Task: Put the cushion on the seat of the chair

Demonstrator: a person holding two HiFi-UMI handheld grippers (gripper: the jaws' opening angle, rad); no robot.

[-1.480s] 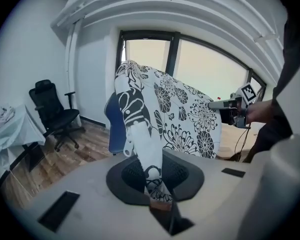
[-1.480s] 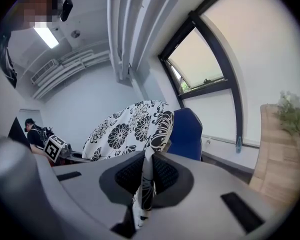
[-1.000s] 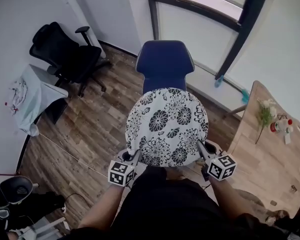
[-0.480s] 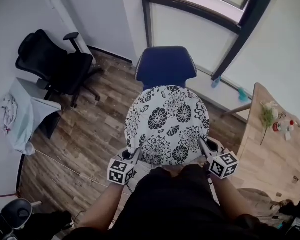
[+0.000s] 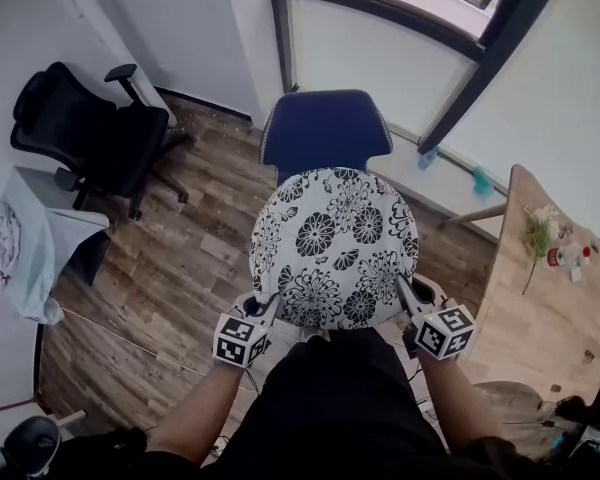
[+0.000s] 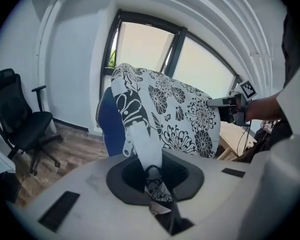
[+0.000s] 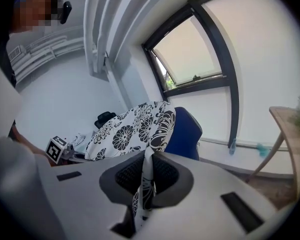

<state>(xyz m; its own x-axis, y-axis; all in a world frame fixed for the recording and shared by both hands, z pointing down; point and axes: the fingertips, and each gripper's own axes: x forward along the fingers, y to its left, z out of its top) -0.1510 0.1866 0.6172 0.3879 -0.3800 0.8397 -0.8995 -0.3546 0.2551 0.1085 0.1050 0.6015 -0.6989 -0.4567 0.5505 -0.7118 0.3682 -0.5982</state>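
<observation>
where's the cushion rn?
Head view, centre: the cushion hangs between the left claw and right claw, each shut on its near edge, with the blue chair right behind it.

Cushion (image 5: 334, 248) over chair (image 5: 323, 133), between left gripper (image 5: 263, 306) and right gripper (image 5: 408, 298); table (image 5: 540, 313) right

Readable text: none that I can make out.
Left tongs (image 5: 264, 308): its cube (image 5: 242, 340) bears black-and-white square patterns, no letters.
Right tongs (image 5: 404, 292): its cube (image 5: 445, 332) the same.
Cushion (image 5: 332, 248) between my tongs: flower print only.
</observation>
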